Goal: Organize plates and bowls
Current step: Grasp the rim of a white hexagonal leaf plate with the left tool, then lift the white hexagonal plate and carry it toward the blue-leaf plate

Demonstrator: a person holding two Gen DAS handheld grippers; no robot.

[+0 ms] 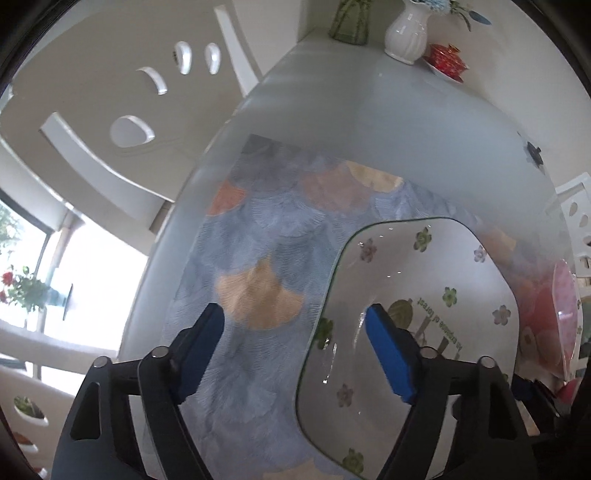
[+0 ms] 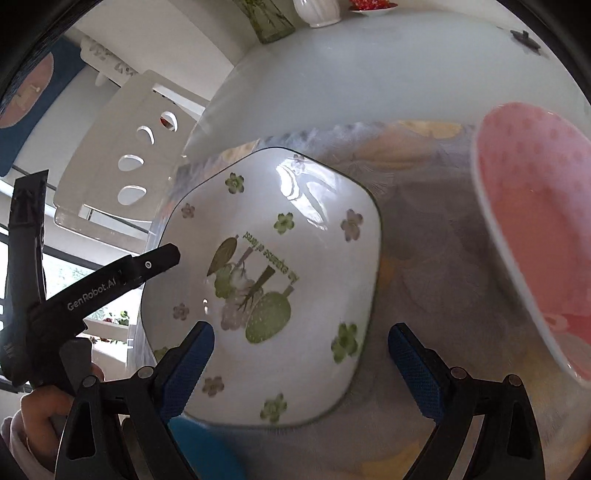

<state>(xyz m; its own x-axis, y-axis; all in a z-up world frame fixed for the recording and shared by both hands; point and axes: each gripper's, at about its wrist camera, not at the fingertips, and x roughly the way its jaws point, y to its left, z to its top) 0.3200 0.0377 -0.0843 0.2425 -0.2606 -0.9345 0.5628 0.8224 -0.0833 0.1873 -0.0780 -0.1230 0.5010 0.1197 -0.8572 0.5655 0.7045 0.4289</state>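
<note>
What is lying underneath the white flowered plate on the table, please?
A blue placemat with orange fan shapes lies under the white flowered plate, itself on the pale table. The part of the mat directly beneath the plate is covered.

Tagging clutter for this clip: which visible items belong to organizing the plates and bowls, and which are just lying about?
Job:
white flowered dish
pink bowl
left gripper, open astride the dish's rim
right gripper, open

Lying about:
patterned placemat
white vase
green glass vase
red lidded cup
</note>
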